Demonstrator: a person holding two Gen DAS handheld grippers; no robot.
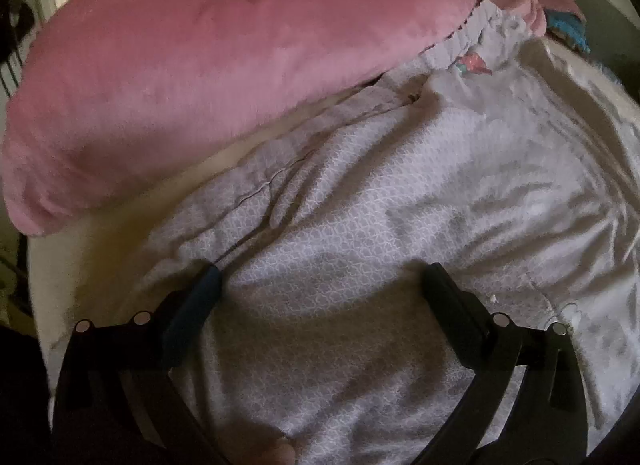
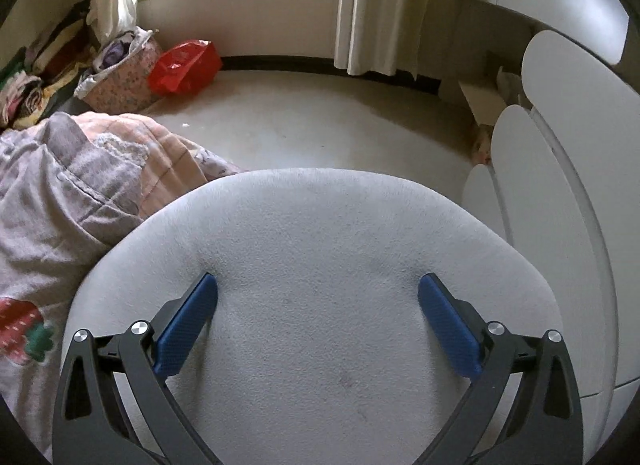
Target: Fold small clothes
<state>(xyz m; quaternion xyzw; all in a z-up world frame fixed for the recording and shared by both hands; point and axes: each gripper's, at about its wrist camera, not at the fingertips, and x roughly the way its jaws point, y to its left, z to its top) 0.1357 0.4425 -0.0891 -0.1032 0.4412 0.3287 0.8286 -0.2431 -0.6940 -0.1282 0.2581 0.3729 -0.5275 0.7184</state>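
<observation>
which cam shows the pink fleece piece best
The left wrist view: the pink fleece garment fills its upper left, lying against the grey patterned cloth. The right wrist view looks over a bare grey surface and does not clearly show it.

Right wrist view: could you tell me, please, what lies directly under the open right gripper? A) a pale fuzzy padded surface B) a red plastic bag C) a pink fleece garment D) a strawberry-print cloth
A: the right gripper has its fingers spread wide over the pale fuzzy padded surface, while the red plastic bag lies far off on the floor and the strawberry-print cloth sits off to the side.
</observation>
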